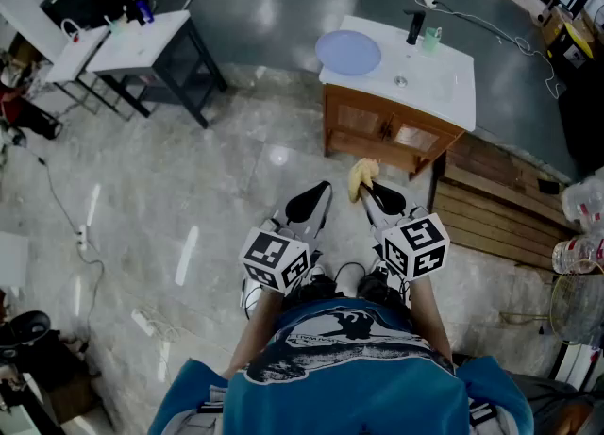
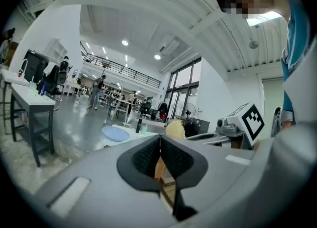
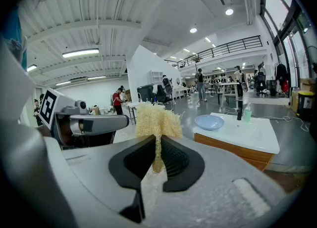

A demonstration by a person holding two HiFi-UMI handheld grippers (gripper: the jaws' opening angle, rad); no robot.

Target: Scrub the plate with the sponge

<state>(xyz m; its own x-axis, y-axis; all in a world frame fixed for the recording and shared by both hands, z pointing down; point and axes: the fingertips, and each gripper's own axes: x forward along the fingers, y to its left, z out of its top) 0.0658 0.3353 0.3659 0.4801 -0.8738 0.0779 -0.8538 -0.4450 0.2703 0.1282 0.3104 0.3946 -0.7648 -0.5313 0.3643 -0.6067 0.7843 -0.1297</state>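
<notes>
The white-topped table [image 1: 444, 84] with a wooden cabinet under it stands on the pale floor [image 1: 217, 188], and everything here is placed from it. The blue plate [image 1: 347, 52] lies flat on the table's left end, beside the sunken basin in its middle. A black tap [image 1: 413, 25] and a small green cup [image 1: 431, 40] stand at the table's far edge, behind the basin.

Both grippers are held in the air in front of the table, on the person's side of it and clear of its top. The right gripper [image 3: 157, 155] is the closer of the two to the table's front. Its jaws are closed tight on the yellow, fibrous sponge [image 3: 156, 120], whose tuft sticks up above the pads and points toward the table. The sponge is apart from the plate and not over the table top.

The left gripper [image 2: 159, 155] hangs just beside the right one, a little farther from the table. Its jaws are pressed together with nothing between them
</notes>
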